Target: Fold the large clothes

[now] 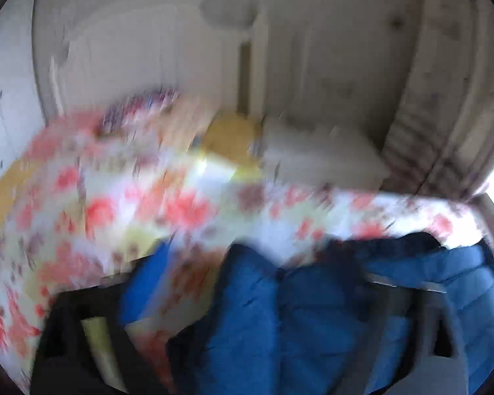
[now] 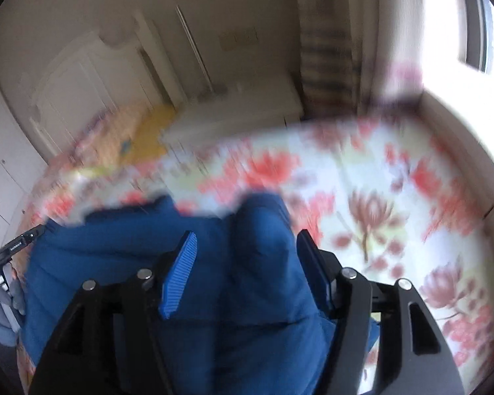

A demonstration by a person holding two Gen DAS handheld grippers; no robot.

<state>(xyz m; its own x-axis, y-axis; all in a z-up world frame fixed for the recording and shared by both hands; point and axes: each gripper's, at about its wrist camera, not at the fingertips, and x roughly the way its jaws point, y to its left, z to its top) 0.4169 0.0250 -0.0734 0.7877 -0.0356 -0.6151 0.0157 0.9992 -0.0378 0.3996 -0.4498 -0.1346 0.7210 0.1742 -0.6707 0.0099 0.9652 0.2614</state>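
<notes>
Blue ribbed pads line the fingers (image 2: pixel 181 273) of the right gripper (image 2: pixel 247 270), which stand apart with a hump of the blue quilted jacket (image 2: pixel 247 312) bulging up between them; the pads do not press on the cloth. The jacket lies bunched on a bed with a flowered sheet (image 2: pixel 395 181), its far edge ragged against the red and pink blooms. To the right of the gripper the sheet is bare out to the bed's edge, beside a pale wall and a bright window (image 2: pixel 471 26). At the left edge of the right wrist view a hand in a grey glove (image 2: pixel 3 299) holds the other black tool.

In the left wrist view, heavily blurred, the left gripper (image 1: pixel 270 312) has its fingers spread wide: one blue pad (image 1: pixel 145 283) shows at the left over the sheet, the other side is only a grey blur at the right. The jacket (image 1: pixel 313 312) lies between and below them, not clamped. Left of the jacket the sheet (image 1: pixel 98 204) is uncovered.

Beyond the bed lie a yellow cloth (image 1: pixel 230 138) and a white cupboard (image 1: pixel 319 158), with white doors (image 2: pixel 82 92) and a striped curtain (image 2: pixel 329 62) behind.
</notes>
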